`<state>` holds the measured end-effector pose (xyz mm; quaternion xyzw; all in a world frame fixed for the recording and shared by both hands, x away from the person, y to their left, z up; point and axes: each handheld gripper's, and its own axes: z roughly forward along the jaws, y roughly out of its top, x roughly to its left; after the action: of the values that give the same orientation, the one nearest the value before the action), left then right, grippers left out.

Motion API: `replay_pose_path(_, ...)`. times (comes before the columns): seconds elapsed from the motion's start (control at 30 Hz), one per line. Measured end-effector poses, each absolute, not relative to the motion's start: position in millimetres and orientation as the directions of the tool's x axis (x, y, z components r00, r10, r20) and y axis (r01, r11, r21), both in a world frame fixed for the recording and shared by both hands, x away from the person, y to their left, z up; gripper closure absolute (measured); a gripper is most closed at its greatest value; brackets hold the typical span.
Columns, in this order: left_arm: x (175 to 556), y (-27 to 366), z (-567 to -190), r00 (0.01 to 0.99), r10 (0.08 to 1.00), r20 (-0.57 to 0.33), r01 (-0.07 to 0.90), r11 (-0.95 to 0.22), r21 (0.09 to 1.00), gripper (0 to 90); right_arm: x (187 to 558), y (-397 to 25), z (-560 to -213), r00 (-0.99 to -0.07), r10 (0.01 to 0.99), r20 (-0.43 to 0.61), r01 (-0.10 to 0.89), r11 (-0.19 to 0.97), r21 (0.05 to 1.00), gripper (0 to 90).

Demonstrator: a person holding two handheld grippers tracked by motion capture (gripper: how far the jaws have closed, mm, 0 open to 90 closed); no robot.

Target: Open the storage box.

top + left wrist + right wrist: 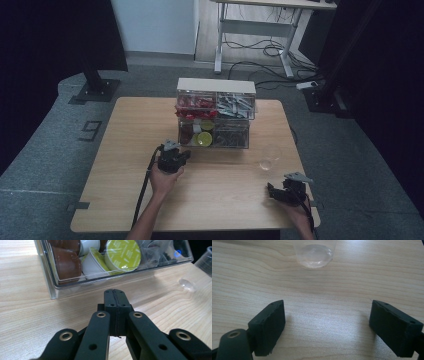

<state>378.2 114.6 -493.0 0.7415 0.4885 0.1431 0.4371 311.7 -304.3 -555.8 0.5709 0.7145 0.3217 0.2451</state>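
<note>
A clear two-tier organiser point(215, 114) stands at the back middle of the wooden table point(125, 165). Its lower drawer point(60, 287) holds brown, white and lime-lidded coffee capsules point(122, 255). My left gripper point(186, 155) sits just in front of that drawer, jaws pressed together with nothing between them point(115, 293). A clear plastic cup point(270, 157) stands to the right of the organiser. My right gripper point(272, 191) rests near the table's front right corner, wide open point(327, 322), with the cup's base point(315, 255) ahead of it.
The organiser's upper tier holds red packets point(195, 104) and silvery sachets point(235, 106). A desk frame with trailing cables point(260, 45) stands on the floor beyond the table. Bare wood lies between the two grippers.
</note>
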Motion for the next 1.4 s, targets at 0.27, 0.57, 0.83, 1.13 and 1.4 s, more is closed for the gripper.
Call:
replay_pose_path(0.27,387,110,-500,0.475,0.855,-0.207,0.607,-0.148,0.781,90.0,312,-304,-556,-0.227,0.974,0.017,0.658,0.14,0.74,13.5)
replay_pose_path(0.57,399,106,-504,0.47,0.861,-0.195,0.616,-0.162,0.771,90.0,312,-304,-556,-0.228,0.973,0.016,0.657,0.142,0.74,13.5)
replay_pose_path(0.83,402,103,-505,0.467,0.862,-0.198,0.619,-0.159,0.769,90.0,311,-304,-556,-0.225,0.974,0.016,0.657,0.14,0.74,13.6)
replay_pose_path(1.13,404,102,-503,0.461,0.866,-0.193,0.621,-0.159,0.768,90.0,311,-304,-556,-0.225,0.974,0.017,0.658,0.139,0.74,13.6)
replay_pose_path(1.4,401,101,-501,0.461,0.87,-0.177,0.615,-0.17,0.77,90.0,311,-304,-556,-0.225,0.974,0.016,0.658,0.139,0.74,13.6)
